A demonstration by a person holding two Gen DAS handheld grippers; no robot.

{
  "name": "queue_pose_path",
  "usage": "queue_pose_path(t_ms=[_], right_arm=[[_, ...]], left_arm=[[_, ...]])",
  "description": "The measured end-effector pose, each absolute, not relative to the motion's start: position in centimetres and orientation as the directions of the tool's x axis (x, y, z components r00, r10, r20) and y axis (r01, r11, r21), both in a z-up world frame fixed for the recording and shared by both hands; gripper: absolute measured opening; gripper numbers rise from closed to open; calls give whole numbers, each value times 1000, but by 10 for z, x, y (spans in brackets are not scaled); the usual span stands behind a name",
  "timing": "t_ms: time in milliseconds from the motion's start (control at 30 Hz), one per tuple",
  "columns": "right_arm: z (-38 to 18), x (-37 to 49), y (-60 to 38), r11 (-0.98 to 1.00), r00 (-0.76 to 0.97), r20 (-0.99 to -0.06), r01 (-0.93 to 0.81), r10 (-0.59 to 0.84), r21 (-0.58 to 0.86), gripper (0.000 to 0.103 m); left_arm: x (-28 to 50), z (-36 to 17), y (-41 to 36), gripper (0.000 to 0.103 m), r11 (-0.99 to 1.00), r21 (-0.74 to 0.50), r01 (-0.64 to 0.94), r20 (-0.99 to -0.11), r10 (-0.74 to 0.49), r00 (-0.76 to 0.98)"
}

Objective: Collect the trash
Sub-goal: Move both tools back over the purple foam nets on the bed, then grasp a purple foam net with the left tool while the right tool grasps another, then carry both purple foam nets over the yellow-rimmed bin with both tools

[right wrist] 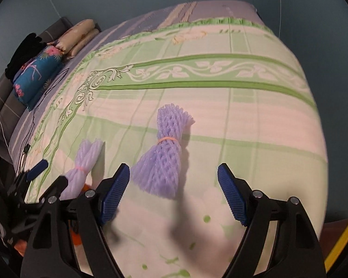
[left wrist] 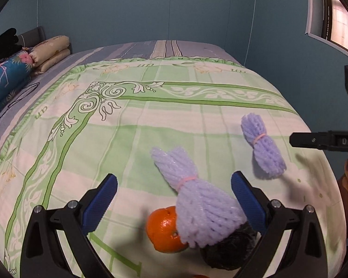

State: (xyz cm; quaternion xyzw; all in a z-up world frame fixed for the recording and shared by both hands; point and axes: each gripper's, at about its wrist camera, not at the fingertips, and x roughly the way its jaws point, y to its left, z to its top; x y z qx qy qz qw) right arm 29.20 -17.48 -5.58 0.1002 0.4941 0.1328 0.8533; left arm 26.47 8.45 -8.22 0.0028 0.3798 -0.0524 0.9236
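Two lilac foam fruit nets, each tied with a pink rubber band, lie on the green-patterned bedspread (left wrist: 150, 115). The nearer net (left wrist: 192, 197) lies between the spread blue fingers of my left gripper (left wrist: 174, 178), which is open, and its lower end rests on an orange (left wrist: 161, 229) and a dark round object (left wrist: 229, 252). The second net (right wrist: 162, 162) sits just ahead of my right gripper (right wrist: 174, 169), also open, with the net's wide end near the left pad. In the right wrist view the first net (right wrist: 81, 169) shows at lower left. The pads press on neither net.
Folded beige pillows (left wrist: 51, 53) and a blue floral bolster (left wrist: 9, 81) lie by the headboard at far left, with a black cable (right wrist: 34, 115) trailing along that side. A window (left wrist: 341, 23) is at upper right. The bed's near edge drops off at right.
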Motion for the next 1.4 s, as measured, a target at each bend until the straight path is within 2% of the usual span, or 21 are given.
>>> queue_pose_path(t_ms=[333,400,533,600,633,700,733,767,833,867,900,1000,1400], right_arm=[[-82,320,-145,959,442,-851,-114,284,261,75],[-89,323,-141,961,434,-858,-109,276,254,75],[-101,329,-140,961,414,-868,-92,274,260,75],[-104,329,-139,962,414,-870,-85,269,258,72],[-105,329,-139,963,416,-869,-84,267,255,70],[-105,328,-138,965,418,-870,-80,261,251,64],[-105,328,-138,963,416,-870,-80,266,256,62],[-105,327,-138,962,413,-870,-81,270,260,58],[-105,327,-135,964,412,-872,-89,264,250,48],[-105,327,-133,965,412,-873,-92,262,246,39],[-105,327,-133,965,411,-874,-93,260,244,34],[-103,324,-132,961,409,-870,-101,275,257,28],[-56,283,-152,950,441,-841,-141,312,278,27]], left_arm=[[281,-98,103,93,989,-122,84,-721,-147,677],[284,-101,101,85,986,-136,92,-726,-163,669],[287,-107,98,76,982,-158,108,-736,-190,650],[288,-110,96,63,980,-161,119,-739,-199,643],[288,-110,95,60,980,-160,121,-740,-200,643],[289,-110,95,44,978,-166,124,-741,-207,639],[289,-110,95,40,977,-169,128,-741,-211,638],[288,-109,93,34,977,-168,132,-740,-214,638],[286,-109,90,29,978,-147,149,-738,-209,642],[285,-109,89,21,979,-137,153,-739,-204,642],[285,-110,88,19,979,-133,153,-739,-201,643],[283,-107,93,17,978,-154,139,-733,-207,648],[264,-73,122,17,969,-232,85,-694,-226,684]])
